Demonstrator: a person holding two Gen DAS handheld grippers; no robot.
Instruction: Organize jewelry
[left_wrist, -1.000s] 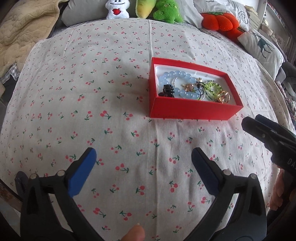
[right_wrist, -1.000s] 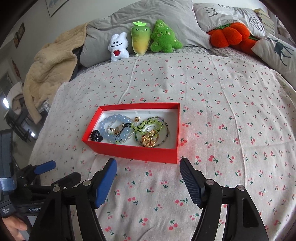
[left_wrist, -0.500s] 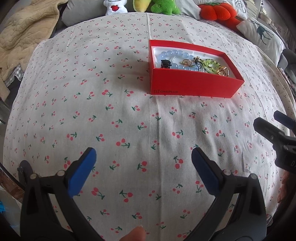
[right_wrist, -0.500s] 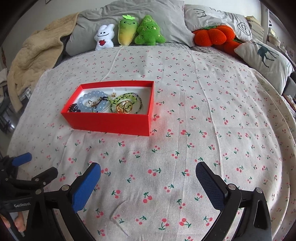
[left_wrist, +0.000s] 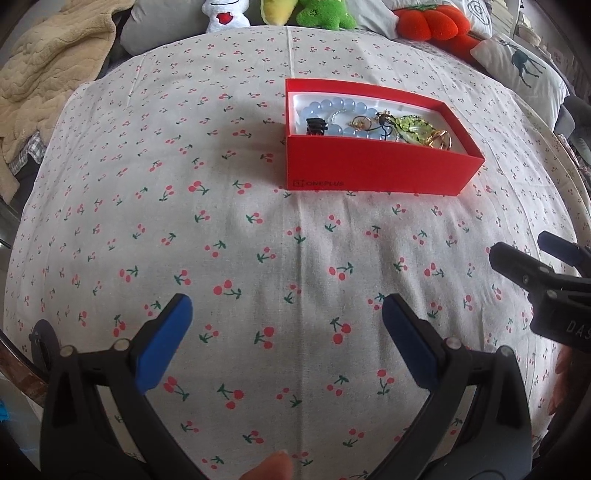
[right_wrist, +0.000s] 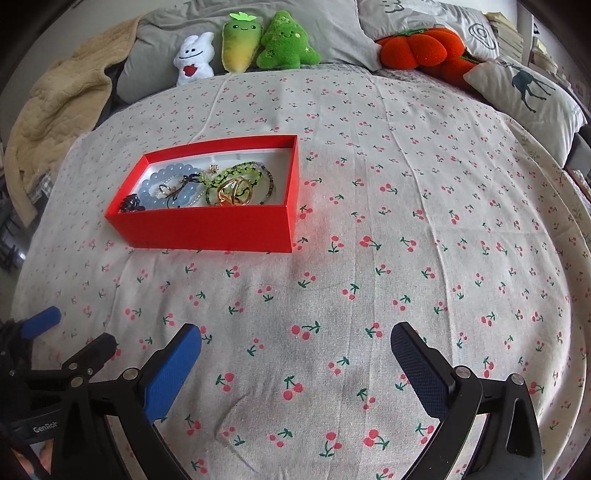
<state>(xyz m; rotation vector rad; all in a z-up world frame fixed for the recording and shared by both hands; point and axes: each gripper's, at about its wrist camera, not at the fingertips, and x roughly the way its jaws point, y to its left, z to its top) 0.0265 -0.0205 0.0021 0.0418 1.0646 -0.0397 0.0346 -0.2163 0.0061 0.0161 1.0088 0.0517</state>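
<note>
While all jewelry (right_wrist: 207, 186) seen lies heaped in the red box (right_wrist: 207, 229) on the bedspread (right_wrist: 369, 258) | sorting possibly finished, hard to judge | left gripper (left_wrist: 284, 317) and right gripper (right_wrist: 295, 345) spread wide, empty, well short of box

Soft even daylight, sharp focus, fisheye bending with dark corners

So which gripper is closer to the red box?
Hard to call. Both are short of the red box and open: the left gripper faces it nearly head-on, the right gripper sits toward its right end.
</note>
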